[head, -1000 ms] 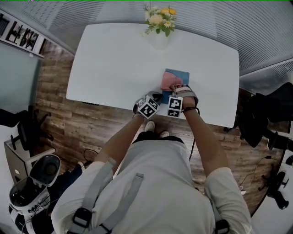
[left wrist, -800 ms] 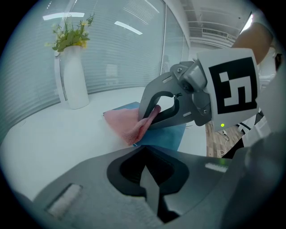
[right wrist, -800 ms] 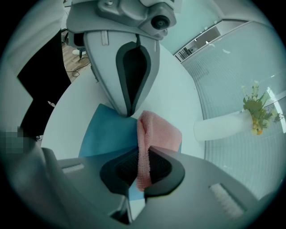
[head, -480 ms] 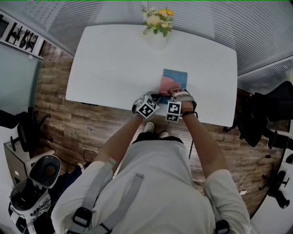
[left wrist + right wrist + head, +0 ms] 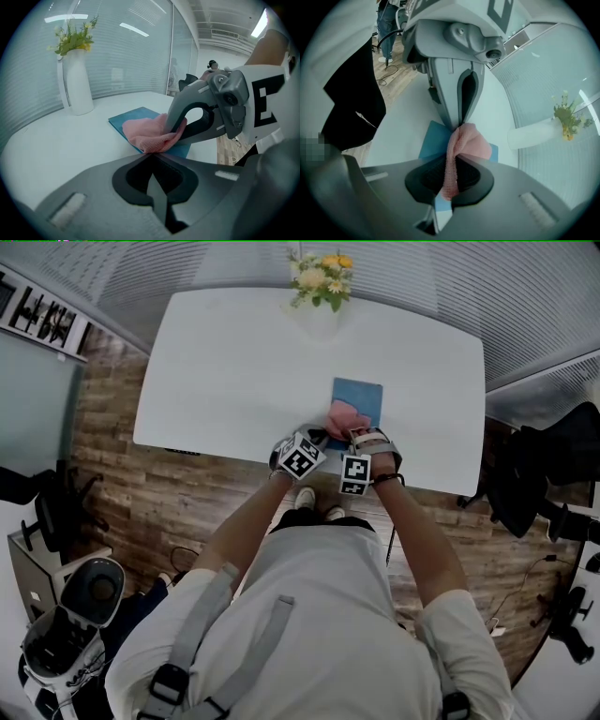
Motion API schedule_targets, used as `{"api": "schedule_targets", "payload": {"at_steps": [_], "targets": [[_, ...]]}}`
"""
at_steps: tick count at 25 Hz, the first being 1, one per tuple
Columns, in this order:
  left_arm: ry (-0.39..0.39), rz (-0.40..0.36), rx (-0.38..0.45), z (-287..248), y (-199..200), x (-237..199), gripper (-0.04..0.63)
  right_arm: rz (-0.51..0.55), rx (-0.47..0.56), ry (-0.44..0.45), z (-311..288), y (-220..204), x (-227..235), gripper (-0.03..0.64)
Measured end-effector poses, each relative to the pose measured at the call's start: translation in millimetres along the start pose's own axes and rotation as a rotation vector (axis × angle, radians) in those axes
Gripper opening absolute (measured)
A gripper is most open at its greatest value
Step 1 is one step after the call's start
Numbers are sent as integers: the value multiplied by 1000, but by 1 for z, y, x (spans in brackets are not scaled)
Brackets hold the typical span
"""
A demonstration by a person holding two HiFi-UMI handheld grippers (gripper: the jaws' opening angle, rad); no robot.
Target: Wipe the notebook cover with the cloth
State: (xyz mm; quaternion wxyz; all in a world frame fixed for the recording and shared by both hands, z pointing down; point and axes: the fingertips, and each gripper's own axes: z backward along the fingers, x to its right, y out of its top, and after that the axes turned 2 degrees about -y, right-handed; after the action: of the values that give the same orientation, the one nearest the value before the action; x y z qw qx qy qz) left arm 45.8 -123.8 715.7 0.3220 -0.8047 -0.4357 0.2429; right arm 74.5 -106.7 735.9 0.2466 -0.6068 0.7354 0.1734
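1. Right gripper: jaws clenched on the pink cloth. A strip of the cloth runs between the two jaws; the rest bunches out ahead of the tips and rests on the blue notebook.

2. Left gripper: jaws pressed together, nothing between them. In the right gripper view, its tips point down at the near-left part of the notebook and meet the edge of the cloth; I cannot tell whether they press on the cover.

3. Notebook position: flat on the white table, on the right side near my edge. The cloth covers its near-left corner. A white vase of flowers stands well apart at the far edge.

4. Change against the earlier frames: my right gripper and the cloth have drawn back toward me along the cover, so more blue shows beyond the cloth. My left gripper has held its place.
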Motion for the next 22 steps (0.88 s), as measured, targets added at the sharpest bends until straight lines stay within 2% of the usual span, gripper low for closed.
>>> {"api": "schedule_targets", "payload": {"at_steps": [22], "targets": [[-4,4,-1,0,-1,-2,3,19,60,32,26,21,-41,15]]}}
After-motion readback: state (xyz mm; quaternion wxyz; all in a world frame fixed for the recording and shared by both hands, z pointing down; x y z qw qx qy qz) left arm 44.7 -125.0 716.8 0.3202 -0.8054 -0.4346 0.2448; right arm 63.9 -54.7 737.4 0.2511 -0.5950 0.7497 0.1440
